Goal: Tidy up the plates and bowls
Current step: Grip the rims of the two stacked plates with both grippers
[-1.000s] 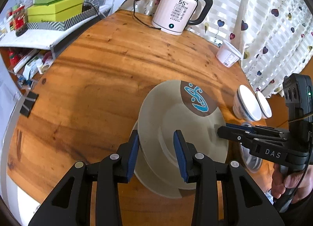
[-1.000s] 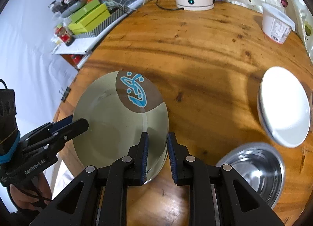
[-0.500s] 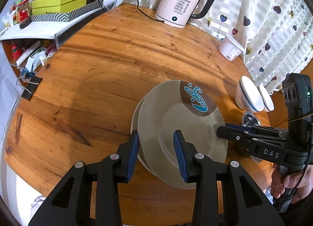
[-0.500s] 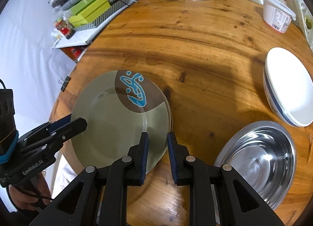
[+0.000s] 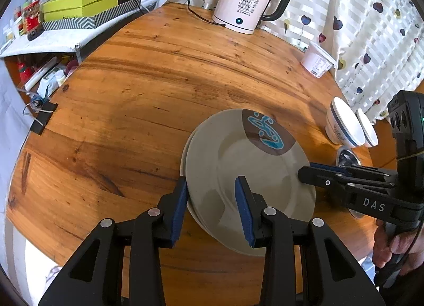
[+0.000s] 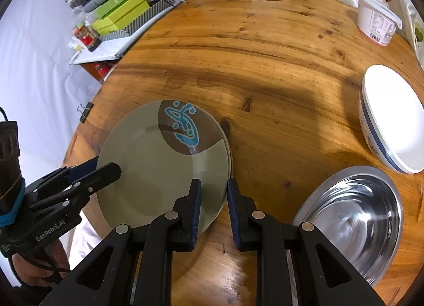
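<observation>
A: Left claw point(image 5: 210, 208) stands wide apart astride the near-left rim of the top plate point(image 5: 249, 173), its pads not pressing. Right claw point(image 6: 213, 210) sits narrower, straddling that plate's rim at about five o'clock in its own view; whether the pads actually pinch the rim cannot be told.

B: Where do the plates lie?

A: On the wooden table point(image 5: 159, 80), near its front edge. The patterned plate rests on a plain plate below point(image 5: 185, 152), which peeks out at nine o'clock, so the stack is slightly off-centre.

B: So which step?

A: Likely settling the top plate onto the stack. Next, both claws would need to open clear and withdraw outward without dragging the rim.

B: Orientation?

A: Round, so no long axis; it lies flat, face up, its brown patch with the blue motif point(image 6: 182, 127) toward twelve o'clock. The white bowl point(image 6: 389, 120) and steel bowl point(image 6: 355, 216) wait at three o'clock.
</observation>
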A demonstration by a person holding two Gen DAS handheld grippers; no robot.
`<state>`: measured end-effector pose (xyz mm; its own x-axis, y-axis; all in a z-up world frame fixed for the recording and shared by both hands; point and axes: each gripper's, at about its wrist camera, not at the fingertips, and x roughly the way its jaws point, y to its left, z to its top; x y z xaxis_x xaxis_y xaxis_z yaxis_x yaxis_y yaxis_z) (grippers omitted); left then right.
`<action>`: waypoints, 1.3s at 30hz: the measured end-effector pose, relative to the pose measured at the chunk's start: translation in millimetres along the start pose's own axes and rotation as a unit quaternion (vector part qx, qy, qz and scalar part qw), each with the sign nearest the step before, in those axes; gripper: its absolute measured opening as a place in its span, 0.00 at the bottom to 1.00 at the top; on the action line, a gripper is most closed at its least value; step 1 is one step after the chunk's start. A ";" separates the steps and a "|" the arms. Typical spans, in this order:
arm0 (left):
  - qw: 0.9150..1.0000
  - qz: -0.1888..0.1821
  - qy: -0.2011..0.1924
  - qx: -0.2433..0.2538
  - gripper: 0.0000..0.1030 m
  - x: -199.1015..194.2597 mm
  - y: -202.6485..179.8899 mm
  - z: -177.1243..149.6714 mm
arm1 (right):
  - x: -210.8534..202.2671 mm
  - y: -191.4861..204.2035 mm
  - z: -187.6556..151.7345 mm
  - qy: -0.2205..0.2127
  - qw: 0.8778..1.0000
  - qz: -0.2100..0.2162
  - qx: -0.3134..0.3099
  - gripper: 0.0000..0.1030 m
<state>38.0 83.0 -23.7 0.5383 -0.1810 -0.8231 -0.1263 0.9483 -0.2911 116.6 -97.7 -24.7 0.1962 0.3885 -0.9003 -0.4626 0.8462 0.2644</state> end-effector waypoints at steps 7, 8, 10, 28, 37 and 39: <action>1.000 0.003 -0.006 0.003 0.36 -0.2 -0.7 -1.3 | -0.2 -0.2 -0.6 -0.001 1.000 -0.001 0.000 0.19; 1.000 0.003 -0.007 0.004 0.36 -0.2 -0.9 -1.4 | -0.2 -0.3 -0.6 -0.001 1.000 -0.001 0.000 0.19; 1.000 0.002 -0.008 0.004 0.38 -0.2 -0.6 -1.6 | -0.3 -0.3 -0.6 -0.001 1.000 0.000 0.001 0.20; 0.999 0.007 -0.022 0.022 0.51 3.2 -4.9 -1.5 | -3.8 -3.1 -0.6 -0.016 1.000 0.002 -0.005 0.20; 1.000 0.005 -0.022 0.008 0.51 3.5 2.6 -3.8 | -5.9 -7.9 -4.8 -0.020 1.000 0.011 0.005 0.20; 1.000 0.000 -0.016 0.006 0.51 6.1 2.8 -5.1 | -5.1 -7.1 -6.1 -0.018 1.000 0.015 0.005 0.20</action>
<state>36.7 83.3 -32.0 0.5644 -0.1723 -0.8073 -0.1171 0.9514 -0.2849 113.7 -107.9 -24.2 0.2125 0.4268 -0.8790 -0.4610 0.8370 0.2949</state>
